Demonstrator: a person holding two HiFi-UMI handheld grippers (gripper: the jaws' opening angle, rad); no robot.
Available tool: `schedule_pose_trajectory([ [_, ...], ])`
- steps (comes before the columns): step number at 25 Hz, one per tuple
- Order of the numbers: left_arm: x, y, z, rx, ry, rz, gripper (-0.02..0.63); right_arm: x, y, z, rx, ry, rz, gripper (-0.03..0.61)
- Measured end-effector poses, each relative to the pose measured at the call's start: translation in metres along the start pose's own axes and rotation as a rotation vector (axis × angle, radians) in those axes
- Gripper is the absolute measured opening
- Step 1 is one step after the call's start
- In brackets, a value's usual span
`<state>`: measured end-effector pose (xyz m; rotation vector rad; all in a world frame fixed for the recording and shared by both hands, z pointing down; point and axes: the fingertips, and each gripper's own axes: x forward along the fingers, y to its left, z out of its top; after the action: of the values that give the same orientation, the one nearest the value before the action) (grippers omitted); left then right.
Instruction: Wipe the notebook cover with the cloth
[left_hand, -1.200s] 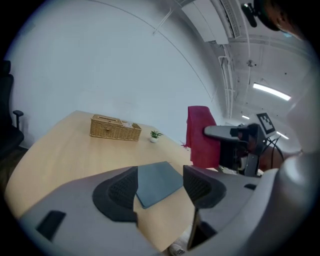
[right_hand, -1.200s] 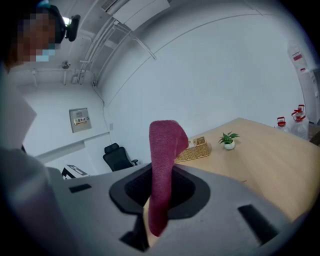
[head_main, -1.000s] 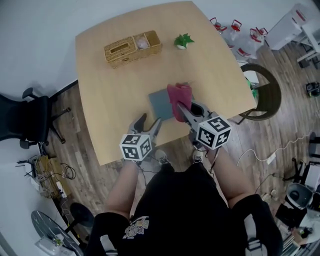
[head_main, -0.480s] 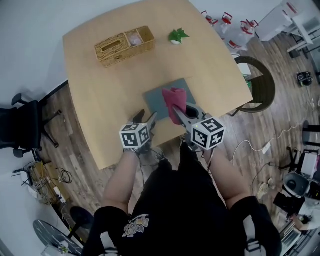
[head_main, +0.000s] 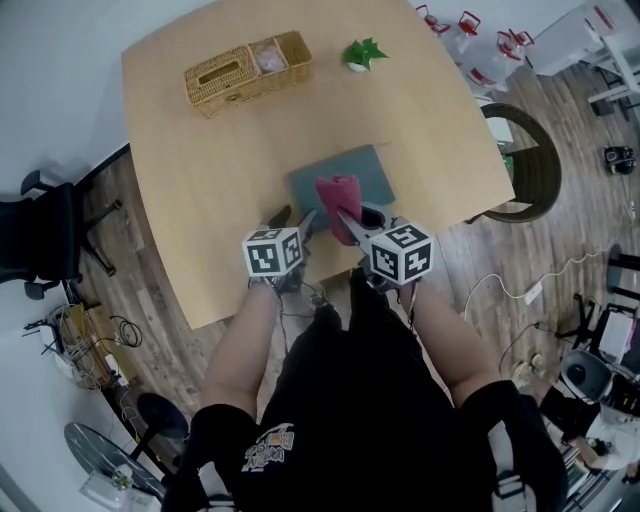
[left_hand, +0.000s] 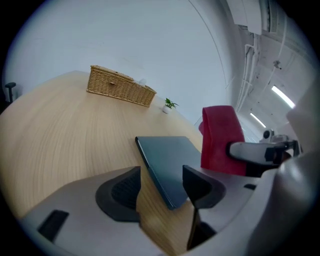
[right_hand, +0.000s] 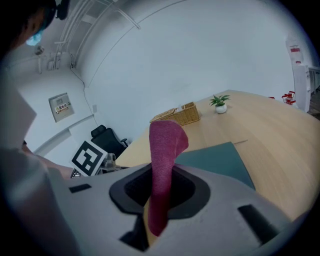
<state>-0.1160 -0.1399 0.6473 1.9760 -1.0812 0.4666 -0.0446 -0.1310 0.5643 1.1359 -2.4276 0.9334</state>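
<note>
A grey-teal notebook (head_main: 345, 167) lies flat on the light wooden table (head_main: 200, 180), near the front edge. My right gripper (head_main: 342, 216) is shut on a red cloth (head_main: 337, 191), which stands folded over the near middle of the cover. In the right gripper view the red cloth (right_hand: 162, 147) rises from between the jaws, with the notebook (right_hand: 217, 159) behind it. My left gripper (head_main: 297, 221) is open at the notebook's near left corner. In the left gripper view that corner of the notebook (left_hand: 167, 162) lies between the open jaws, and the cloth (left_hand: 221, 137) hangs at the right.
A wicker basket (head_main: 247, 68) and a small potted plant (head_main: 362, 52) stand at the table's far side. On the floor are a black office chair (head_main: 40, 240) to the left and a round dark chair (head_main: 530, 165) to the right. The table's front edge (head_main: 260, 305) is close to the person.
The cloth in my right gripper has moved left, from the notebook's right part to its near middle. My left gripper has come closer to the notebook's near left corner.
</note>
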Motion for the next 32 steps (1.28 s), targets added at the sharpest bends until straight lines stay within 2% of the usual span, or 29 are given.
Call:
schedule_pose_trajectory([
  [6,0.008,0.006,-0.006,0.004,0.035,0.033,0.232,0.021,-0.009,-0.022,0.008,0.089,0.017,0.071],
  [8,0.008,0.010,-0.004,0.021,0.045,0.067,0.214,0.027,-0.011,-0.029,0.004,0.118,0.024,0.071],
  [10,0.004,0.014,0.000,0.041,0.050,0.115,0.166,0.033,-0.012,-0.035,0.007,0.144,0.025,0.071],
  [12,0.004,0.016,0.000,0.054,0.052,0.134,0.161,0.039,-0.013,-0.039,0.022,0.163,0.025,0.071],
  [23,0.004,0.017,0.000,0.057,0.050,0.138,0.157,0.066,-0.004,-0.060,0.013,0.270,0.021,0.071],
  [32,0.004,0.018,0.000,0.059,0.047,0.141,0.155,0.070,-0.003,-0.063,-0.024,0.271,0.000,0.069],
])
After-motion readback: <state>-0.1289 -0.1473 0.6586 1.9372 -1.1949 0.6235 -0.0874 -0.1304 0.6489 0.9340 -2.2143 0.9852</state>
